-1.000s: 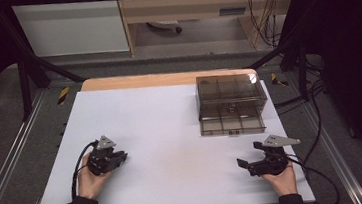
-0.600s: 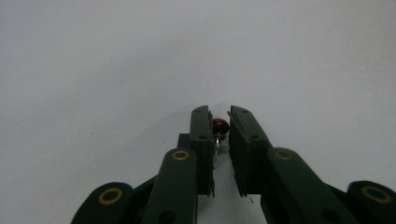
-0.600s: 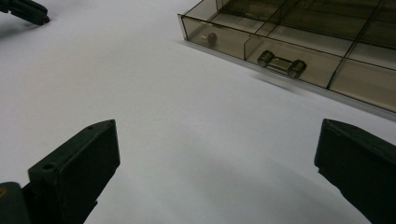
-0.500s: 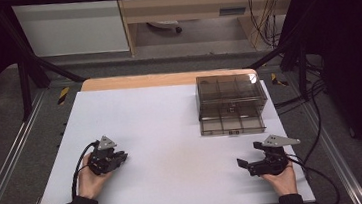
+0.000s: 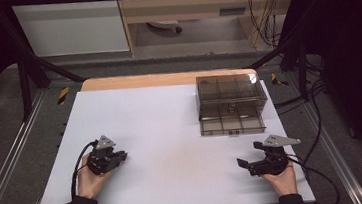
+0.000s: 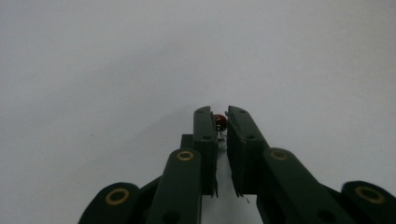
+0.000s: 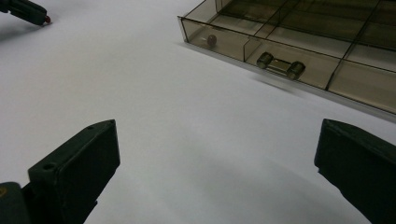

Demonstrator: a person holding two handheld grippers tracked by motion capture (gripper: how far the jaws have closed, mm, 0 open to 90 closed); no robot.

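A: Left gripper (image 6: 221,122): jaws drawn nearly together, pinching a small red bead (image 6: 220,121) right at the tips. The jaws have just been closing on it. A thin bit of metal hangs just under the bead; too small to name.

B: Confirmed from above? There the left gripper (image 5: 119,157) lies low over the white table (image 5: 172,133), held in the left hand (image 5: 92,178).

A: Tips are too small in the high view to show the bead. In the right gripper view, a dark tip with a red dot (image 7: 46,19) sits at the far upper left corner; most of that gripper is cut off by the frame edge.

B: Right gripper (image 7: 217,149)?

A: Jaws spread wide, nothing between them, only bare table beneath. Not touching anything. High view agrees: right gripper (image 5: 252,158) splayed, in the right hand (image 5: 282,180).

B: What lies ahead of it?

A: A smoky clear drawer box (image 5: 230,102), ahead of the open jaws and apart from them. Its drawer (image 7: 299,60) is pulled out, divided into compartments, with a clear handle (image 7: 280,65) on the front. One small round thing behind the front wall, near the corner; cannot tell what. The box's far side is cut off in the right gripper view.
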